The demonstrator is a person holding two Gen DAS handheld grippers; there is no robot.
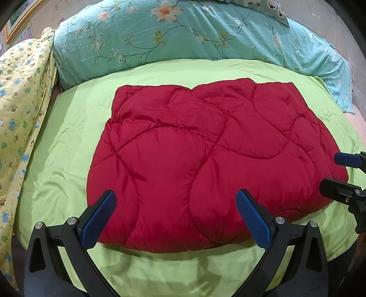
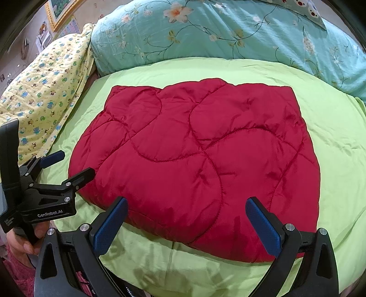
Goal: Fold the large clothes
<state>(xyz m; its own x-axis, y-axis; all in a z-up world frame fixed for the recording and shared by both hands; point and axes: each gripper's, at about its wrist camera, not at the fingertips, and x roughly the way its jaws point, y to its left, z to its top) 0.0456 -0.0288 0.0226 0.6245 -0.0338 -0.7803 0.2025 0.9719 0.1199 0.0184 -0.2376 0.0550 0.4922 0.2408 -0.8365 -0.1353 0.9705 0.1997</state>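
Observation:
A red quilted garment [image 1: 205, 155] lies folded into a thick rectangle on a lime green sheet [image 1: 68, 137]; it also shows in the right wrist view [image 2: 196, 160]. My left gripper [image 1: 176, 201] is open and empty, hovering over the garment's near edge. It also shows at the left of the right wrist view [image 2: 68, 164], open. My right gripper [image 2: 186, 208] is open and empty above the garment's near edge. It shows at the right edge of the left wrist view [image 1: 331, 171], open beside the garment's right side.
A teal floral quilt [image 1: 183, 38] is piled behind the green sheet. A yellow patterned blanket [image 1: 20, 114] lies at the left. A framed picture [image 2: 59, 11] hangs on the wall at the far left. The sheet's near edge [image 2: 205, 281] drops off below.

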